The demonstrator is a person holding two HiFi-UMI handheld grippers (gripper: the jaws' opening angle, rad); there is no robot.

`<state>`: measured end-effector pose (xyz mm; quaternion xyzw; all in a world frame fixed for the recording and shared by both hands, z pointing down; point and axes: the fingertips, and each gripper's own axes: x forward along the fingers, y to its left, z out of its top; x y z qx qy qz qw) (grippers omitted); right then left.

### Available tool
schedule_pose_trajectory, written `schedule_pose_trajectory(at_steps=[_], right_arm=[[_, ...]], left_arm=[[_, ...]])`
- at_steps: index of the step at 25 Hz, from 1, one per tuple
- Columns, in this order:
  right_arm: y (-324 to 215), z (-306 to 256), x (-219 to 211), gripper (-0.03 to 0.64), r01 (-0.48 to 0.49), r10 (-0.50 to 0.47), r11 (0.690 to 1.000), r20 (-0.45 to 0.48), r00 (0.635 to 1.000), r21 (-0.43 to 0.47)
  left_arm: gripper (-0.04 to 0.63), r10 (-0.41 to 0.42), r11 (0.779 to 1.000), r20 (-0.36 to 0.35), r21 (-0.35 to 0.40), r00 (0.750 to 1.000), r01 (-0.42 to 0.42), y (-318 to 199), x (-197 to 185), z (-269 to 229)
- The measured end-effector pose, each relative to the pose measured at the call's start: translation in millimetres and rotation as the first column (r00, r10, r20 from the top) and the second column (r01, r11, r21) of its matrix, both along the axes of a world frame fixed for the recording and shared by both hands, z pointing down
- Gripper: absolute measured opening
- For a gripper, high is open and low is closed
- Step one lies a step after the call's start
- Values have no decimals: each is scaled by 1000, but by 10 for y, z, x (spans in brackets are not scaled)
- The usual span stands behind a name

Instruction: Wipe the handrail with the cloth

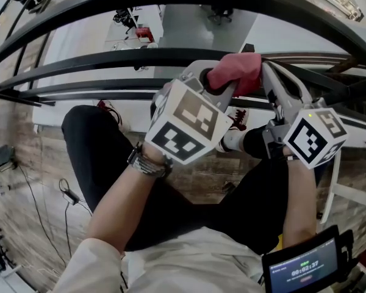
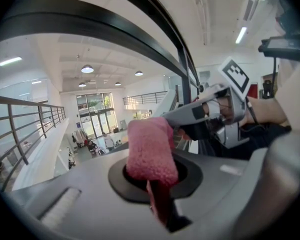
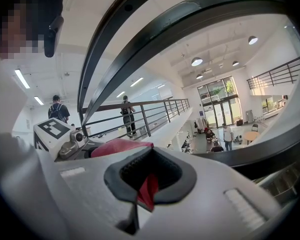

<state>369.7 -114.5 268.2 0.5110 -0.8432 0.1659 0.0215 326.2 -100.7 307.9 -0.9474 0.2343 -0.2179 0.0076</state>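
The left tool (image 1: pixel 221 88) and the right tool (image 1: pixel 263 77) each clamp an end of the pink cloth (image 1: pixel 236 71), bunched up by the black handrail (image 1: pixel 110 59). If they pull unevenly along the bar, the cloth could slip free and drop.
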Motion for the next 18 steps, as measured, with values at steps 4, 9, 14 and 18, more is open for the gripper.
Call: schedule_pose_trajectory(at_steps=[4, 9, 14, 18], right_arm=[[6, -8, 46, 2, -12, 12, 1000, 12, 1000, 4], [2, -18, 61, 2, -19, 19, 1000, 25, 1000, 7], [7, -36, 47, 3, -11, 11, 1000, 34, 999, 11], [13, -37, 31, 2, -3, 2, 1000, 31, 1000, 13]], left_arm=[[29, 15, 1000, 3, 11, 1000, -15, 7, 61, 4], [29, 12, 1000, 1, 20, 1000, -12, -19, 21, 11], [28, 3, 999, 6, 36, 1000, -3, -33, -7, 12], [29, -6, 998, 25, 66, 1000, 4, -34, -35, 24]])
